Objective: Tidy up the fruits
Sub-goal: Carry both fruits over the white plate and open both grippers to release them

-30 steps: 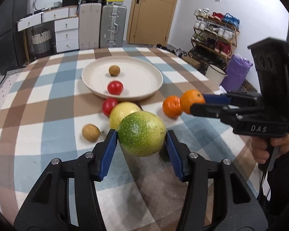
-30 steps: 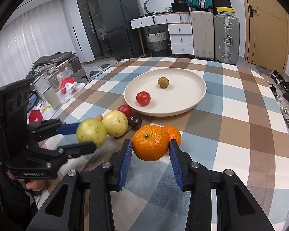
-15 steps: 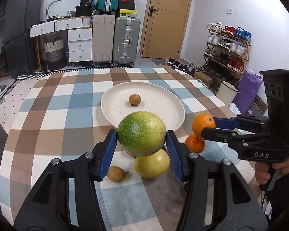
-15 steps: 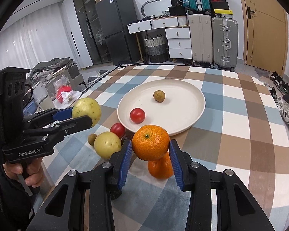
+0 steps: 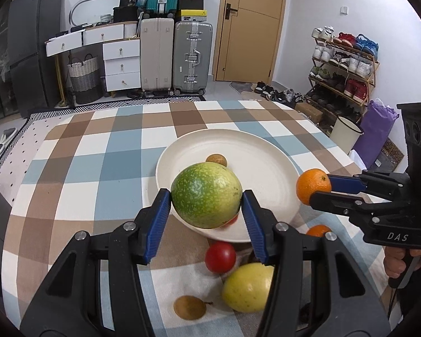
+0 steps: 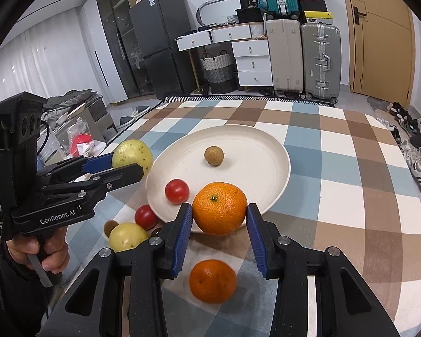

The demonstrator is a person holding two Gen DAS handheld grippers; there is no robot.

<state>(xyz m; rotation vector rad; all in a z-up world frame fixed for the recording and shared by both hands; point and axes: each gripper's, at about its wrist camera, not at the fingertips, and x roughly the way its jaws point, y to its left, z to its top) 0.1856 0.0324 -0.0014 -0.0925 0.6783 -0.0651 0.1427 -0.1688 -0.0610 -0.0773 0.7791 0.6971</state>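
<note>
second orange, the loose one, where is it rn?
On the tablecloth, below the right gripper in the right wrist view: the loose orange lies just short of the plate and right of the yellow fruit.

The letters "DAS" are printed in pale type on the black body of the right gripper (image 5: 320,193), as seen from the left wrist view, while "GenRobot.AI" is read in white on the body of the left gripper (image 6: 134,165) in the right wrist view. The number "36" is shown on a black bag (image 6: 251,0) that is set on top of the white drawer unit (image 6: 251,61) against the back wall; other marks on the stacked boxes there are too small to be read
</note>
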